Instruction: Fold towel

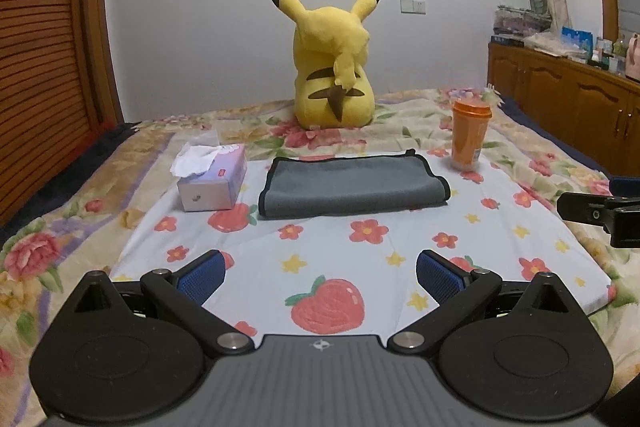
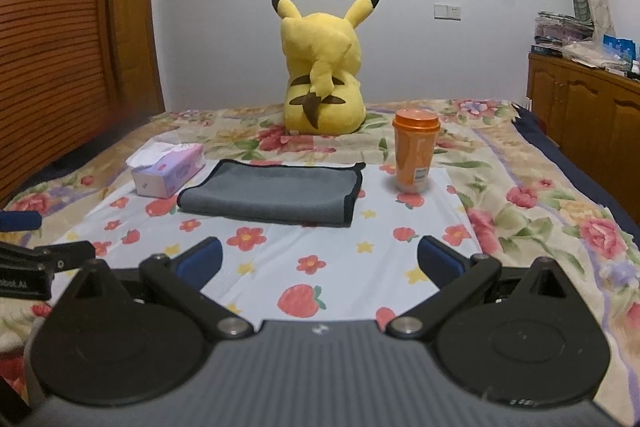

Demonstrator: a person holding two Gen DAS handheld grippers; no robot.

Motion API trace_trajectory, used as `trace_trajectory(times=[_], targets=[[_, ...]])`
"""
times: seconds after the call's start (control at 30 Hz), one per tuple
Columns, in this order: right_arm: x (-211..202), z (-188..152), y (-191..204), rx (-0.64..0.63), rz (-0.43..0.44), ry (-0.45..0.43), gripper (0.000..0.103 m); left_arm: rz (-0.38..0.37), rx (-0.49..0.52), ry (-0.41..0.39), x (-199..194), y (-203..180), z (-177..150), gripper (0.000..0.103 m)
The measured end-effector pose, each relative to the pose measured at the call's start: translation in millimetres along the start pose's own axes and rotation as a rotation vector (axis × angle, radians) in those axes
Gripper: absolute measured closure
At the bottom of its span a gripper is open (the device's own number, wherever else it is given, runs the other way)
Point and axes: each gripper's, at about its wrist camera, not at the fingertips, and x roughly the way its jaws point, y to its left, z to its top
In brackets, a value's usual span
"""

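A grey towel with black trim [image 1: 352,185] lies folded flat on a white strawberry-print mat [image 1: 360,255] on the bed; it also shows in the right wrist view [image 2: 272,193]. My left gripper [image 1: 320,275] is open and empty, held above the mat's near part, well short of the towel. My right gripper [image 2: 320,261] is open and empty, also short of the towel. The right gripper's body [image 1: 600,213] shows at the right edge of the left wrist view, and the left gripper's body [image 2: 36,263] shows at the left edge of the right wrist view.
A tissue box [image 1: 212,177] stands left of the towel. An orange lidded cup [image 1: 470,133] stands to its right. A yellow Pikachu plush [image 1: 334,67] sits behind. A wooden cabinet [image 1: 568,103] lines the right wall, and a slatted wooden door [image 1: 40,67] the left.
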Motion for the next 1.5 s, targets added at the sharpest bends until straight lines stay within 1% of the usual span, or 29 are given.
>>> trace_trajectory(times=[0.4, 0.57, 0.83, 1.17, 1.5], targets=[[-4.9, 0.7, -1.6, 0.006, -0.024, -0.042, 0.0, 0.001, -0.008, -0.057, -9.7, 2.1, 3.6, 0.0], [-8.1, 0.5, 1.0, -0.012, -0.03, -0.061, 0.0, 0.003, -0.008, -0.078, -12.3, 2.4, 5.1, 0.0], [-11.5, 2.2, 0.4, -0.017, -0.037, -0.087, 0.0, 0.013, 0.0, -0.133, -20.9, 1.6, 6.3, 0.0], [-19.1, 3.5, -3.6, -0.004, -0.058, -0.14, 0.0, 0.019, 0.003, -0.157, -23.8, 1.9, 7.9, 0.0], [-19.0, 4.0, -5.5, 0.005, -0.063, -0.144, 0.0, 0.019, 0.002, -0.157, -23.3, 2.6, 8.3, 0.0]])
